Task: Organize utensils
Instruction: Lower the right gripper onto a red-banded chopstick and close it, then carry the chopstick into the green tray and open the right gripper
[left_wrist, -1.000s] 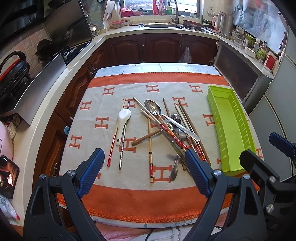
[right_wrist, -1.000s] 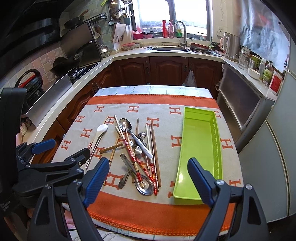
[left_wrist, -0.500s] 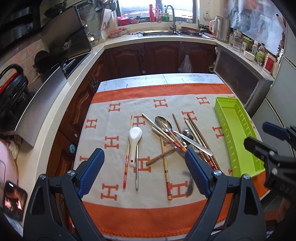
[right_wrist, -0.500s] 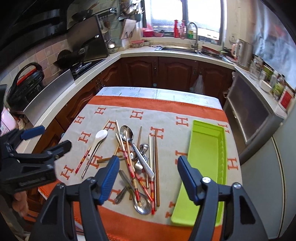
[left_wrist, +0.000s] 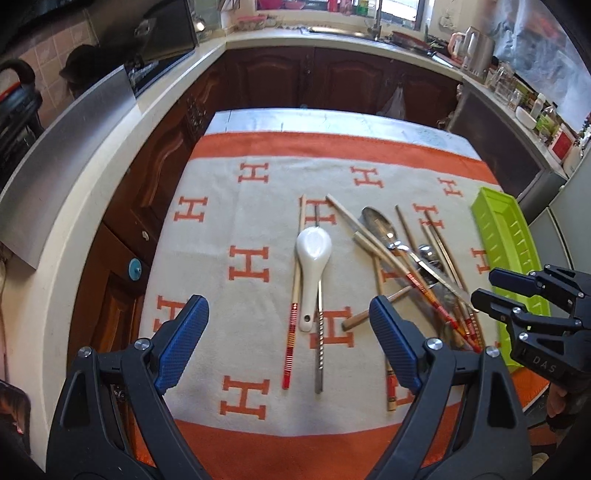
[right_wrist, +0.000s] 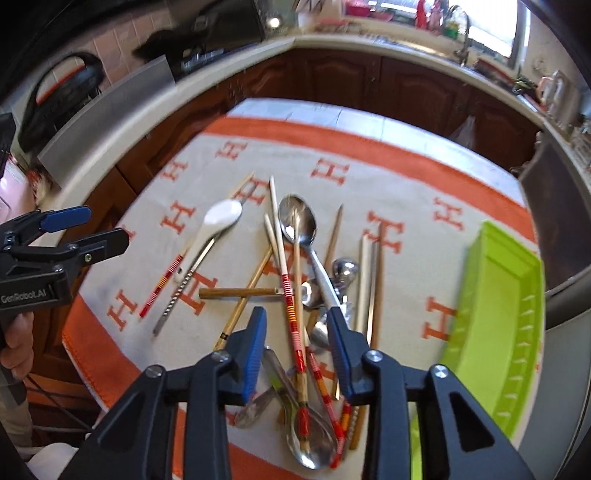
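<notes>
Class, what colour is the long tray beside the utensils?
Lime green tray, clearest in the right wrist view.

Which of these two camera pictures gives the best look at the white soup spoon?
The left wrist view: the white soup spoon lies sharp and central, fully visible between two chopsticks. In the right wrist view it appears smaller, off to the left and blurred.

A home kitchen is shown. Dark wooden cabinets (left_wrist: 332, 85) are run beneath a pale counter (left_wrist: 177, 99) along the top and left of the frame. A sink with a tap (left_wrist: 376, 22) is set under a window at the top, a kettle (left_wrist: 476, 51) is seen at the upper right, and a stove (left_wrist: 162, 40) at the upper left. A table in the centre is covered by an orange-patterned cloth (left_wrist: 258, 184).
</notes>
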